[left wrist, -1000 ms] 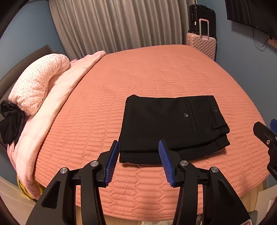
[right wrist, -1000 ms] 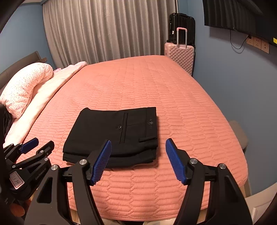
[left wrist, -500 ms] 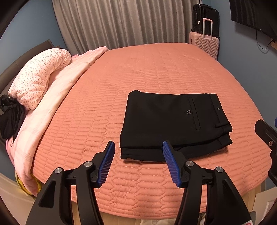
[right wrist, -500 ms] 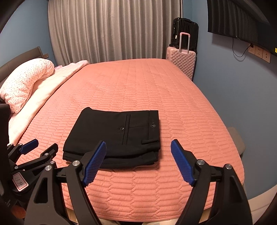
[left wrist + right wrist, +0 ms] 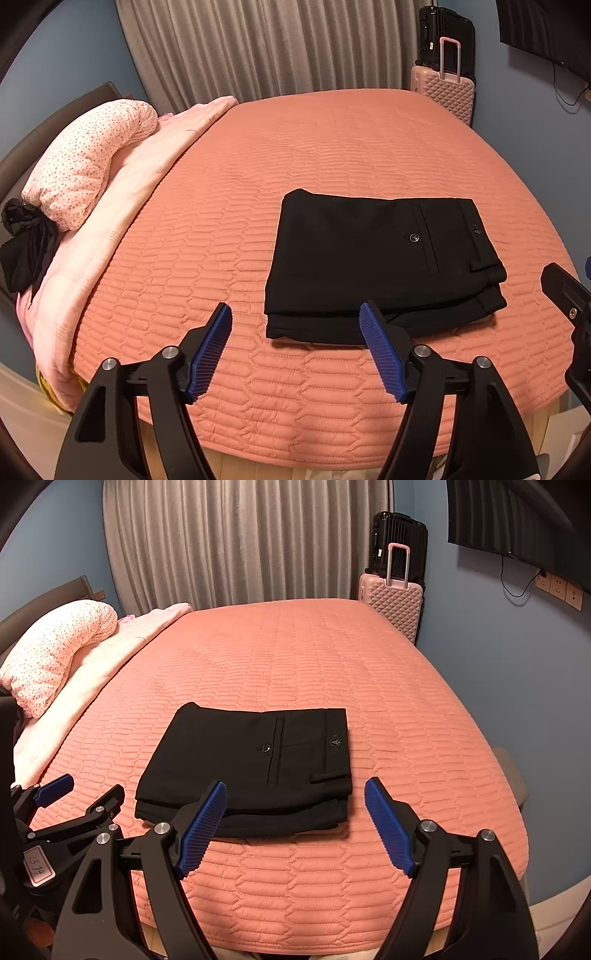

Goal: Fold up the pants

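two claws spread, left claw [image 5: 295, 347] opening, right claw [image 5: 295, 823] empty, folded pants [image 5: 380, 266] just beyond both

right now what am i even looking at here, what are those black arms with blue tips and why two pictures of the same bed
There is no robot here. A person holds a hand-held clamp in each hand, and each one has a wide-angle camera looking forward along its two fingers. So one picture is from the left tool, the other from the right tool. The black arms are the fingers; the blue strips are their grip pads.

On the orange quilted bedspread lie black pants, already folded into a neat rectangle. A dotted pillow sits at the left, and a pink suitcase stands past the bed.

Nothing is held: the left tool's jaws are opening with nothing between them, and the right tool is open and empty.
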A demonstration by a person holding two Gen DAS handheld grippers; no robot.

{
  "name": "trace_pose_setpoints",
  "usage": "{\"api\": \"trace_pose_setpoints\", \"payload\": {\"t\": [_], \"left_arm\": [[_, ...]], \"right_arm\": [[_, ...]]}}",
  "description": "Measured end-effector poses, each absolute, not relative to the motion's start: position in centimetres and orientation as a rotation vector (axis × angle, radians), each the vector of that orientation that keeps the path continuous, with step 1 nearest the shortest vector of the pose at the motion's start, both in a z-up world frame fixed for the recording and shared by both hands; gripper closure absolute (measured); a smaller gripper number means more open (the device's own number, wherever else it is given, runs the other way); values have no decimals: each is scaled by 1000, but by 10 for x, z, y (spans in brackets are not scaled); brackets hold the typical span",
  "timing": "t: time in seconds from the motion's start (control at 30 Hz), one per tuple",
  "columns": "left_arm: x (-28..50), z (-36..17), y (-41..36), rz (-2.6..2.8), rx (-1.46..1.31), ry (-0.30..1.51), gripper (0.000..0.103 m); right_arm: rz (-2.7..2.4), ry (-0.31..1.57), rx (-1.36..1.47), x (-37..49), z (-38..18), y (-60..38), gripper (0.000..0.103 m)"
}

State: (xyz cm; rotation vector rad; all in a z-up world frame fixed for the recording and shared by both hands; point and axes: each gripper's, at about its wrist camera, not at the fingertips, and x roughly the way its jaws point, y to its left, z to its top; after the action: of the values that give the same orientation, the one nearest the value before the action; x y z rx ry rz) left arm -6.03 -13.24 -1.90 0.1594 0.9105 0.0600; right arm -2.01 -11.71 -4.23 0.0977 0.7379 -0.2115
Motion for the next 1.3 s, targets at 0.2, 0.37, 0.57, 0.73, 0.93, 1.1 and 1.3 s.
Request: {"api": "trace_pose_setpoints", "payload": {"t": [0.2, 0.37, 0.57, 0.73, 0.93, 1.1, 1.3], "left_arm": [[-61, -16, -133, 70, 151, 895, 21], [-60, -15, -132, 72, 132, 903, 17], [-61, -17, -140, 55, 158, 910, 17], [-62, -20, -144, 32, 149, 920, 17], [-61, -26, -141, 60, 156, 932, 17], [-59, -29, -141, 70, 177, 932, 17], [-58, -30, -142, 57, 175, 942, 17]], "right_arm": [[-216, 726, 77, -21, -42, -114, 20], [-221, 729, 81, -21, -42, -117, 20], [-216, 734, 80, -20, -43, -118, 19], [-216, 741, 81, -21, -46, -118, 19], [-213, 758, 86, -19, -53, -119, 19], [-205, 762, 84, -17, -56, -120, 19], [-207, 763, 83, -15, -55, -122, 19]]}}
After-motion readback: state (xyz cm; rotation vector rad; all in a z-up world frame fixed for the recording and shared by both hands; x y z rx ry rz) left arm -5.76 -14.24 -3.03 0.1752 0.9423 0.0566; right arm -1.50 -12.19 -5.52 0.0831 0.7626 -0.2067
